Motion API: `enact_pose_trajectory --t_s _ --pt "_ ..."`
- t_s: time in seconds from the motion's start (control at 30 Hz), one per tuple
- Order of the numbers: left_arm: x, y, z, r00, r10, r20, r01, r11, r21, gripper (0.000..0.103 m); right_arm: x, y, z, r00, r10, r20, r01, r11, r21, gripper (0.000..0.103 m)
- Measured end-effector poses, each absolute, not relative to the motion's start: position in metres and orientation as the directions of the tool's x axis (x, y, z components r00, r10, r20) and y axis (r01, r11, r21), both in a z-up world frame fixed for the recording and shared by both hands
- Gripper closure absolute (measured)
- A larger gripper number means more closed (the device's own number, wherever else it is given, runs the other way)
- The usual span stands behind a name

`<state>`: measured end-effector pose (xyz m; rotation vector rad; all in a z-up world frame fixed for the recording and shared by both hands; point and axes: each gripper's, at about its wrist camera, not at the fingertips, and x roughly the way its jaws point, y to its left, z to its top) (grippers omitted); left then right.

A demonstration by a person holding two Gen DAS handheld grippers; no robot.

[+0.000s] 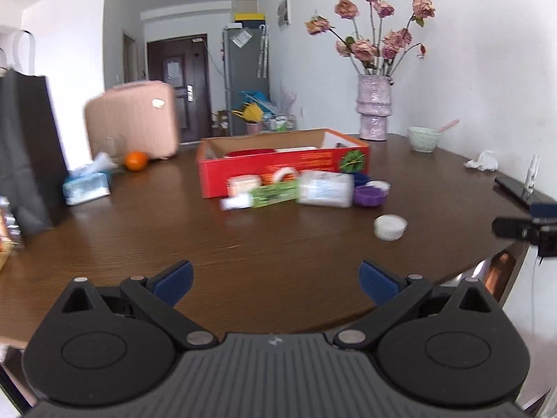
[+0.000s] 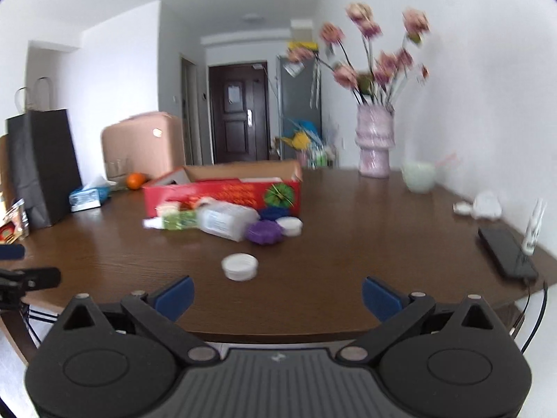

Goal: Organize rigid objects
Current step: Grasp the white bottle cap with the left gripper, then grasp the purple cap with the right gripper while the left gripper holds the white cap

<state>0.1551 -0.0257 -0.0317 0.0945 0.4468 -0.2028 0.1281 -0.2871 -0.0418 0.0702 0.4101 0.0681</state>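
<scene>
A red cardboard box (image 1: 285,165) (image 2: 222,193) stands open on the brown table (image 1: 174,230) (image 2: 330,261). In front of it lie a clear plastic container (image 1: 325,188) (image 2: 228,223), a green carton (image 1: 275,195) (image 2: 179,221), a purple lid (image 1: 370,196) (image 2: 264,232) and a white jar (image 1: 379,185) (image 2: 289,225). A white round tub (image 1: 390,227) (image 2: 240,266) sits alone nearer to me. My left gripper (image 1: 276,280) is open and empty over the table's near edge. My right gripper (image 2: 277,296) is open and empty, just short of the tub.
A pink vase with dried roses (image 1: 374,108) (image 2: 374,146), a pale bowl (image 1: 423,138) (image 2: 418,176) and a phone (image 2: 508,252) sit at the right. A black paper bag (image 1: 28,153) (image 2: 43,167), tissue pack (image 1: 87,186), orange (image 1: 136,161) and pink case (image 1: 134,120) stand at the left.
</scene>
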Motion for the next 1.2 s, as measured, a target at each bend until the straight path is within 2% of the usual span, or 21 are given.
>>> enact_pose_trajectory --t_s 0.23,0.3,0.33,0.37,0.47,0.5,0.77,0.87,1.07,1.2 --pt "0.225 -0.123 -0.051 0.848 -0.226 -0.479 0.267 0.963 0.018 0.000 0.170 -0.338 -0.046 0.904 0.080 -0.419 -0.060 0.996 0.059 0.000" --pt "0.242 -0.148 -0.060 0.827 -0.244 -0.506 0.297 0.955 0.024 0.005 0.183 -0.354 -0.045 0.905 0.065 -0.421 -0.045 0.997 0.057 0.000" --pt "0.249 -0.158 -0.064 0.820 -0.246 -0.517 0.305 0.952 0.031 0.014 0.188 -0.361 -0.045 0.904 0.064 -0.424 -0.041 0.997 0.063 0.000" --pt "0.256 -0.167 -0.068 0.814 -0.248 -0.526 0.313 0.949 0.038 0.019 0.193 -0.368 -0.044 0.902 0.070 -0.426 -0.043 0.996 0.073 0.000" --pt "0.274 -0.181 -0.078 0.794 -0.256 -0.551 0.329 0.944 0.036 0.046 0.209 -0.382 -0.045 0.894 0.091 -0.439 -0.067 0.995 0.070 0.000" --pt "0.278 -0.183 -0.080 0.786 -0.249 -0.565 0.323 0.946 0.033 0.062 0.216 -0.385 -0.047 0.891 0.091 -0.444 -0.072 0.996 0.059 0.000" --pt "0.288 -0.173 -0.081 0.768 -0.266 -0.582 0.320 0.947 -0.011 0.062 0.260 -0.381 -0.063 0.866 0.140 -0.480 -0.110 0.990 0.090 0.000" --pt "0.285 -0.153 -0.073 0.792 -0.254 -0.555 0.298 0.955 -0.011 0.063 0.272 -0.368 -0.065 0.861 0.154 -0.485 -0.123 0.988 0.095 0.000" --pt "0.287 -0.080 -0.066 0.838 -0.107 -0.535 0.145 0.989 0.029 0.062 0.311 -0.318 -0.071 0.834 0.216 -0.508 -0.186 0.976 0.109 0.003" --pt "0.288 -0.025 -0.063 0.849 0.003 -0.528 0.028 0.998 0.051 0.062 0.347 -0.279 -0.079 0.806 0.236 -0.543 -0.211 0.971 0.108 0.012"
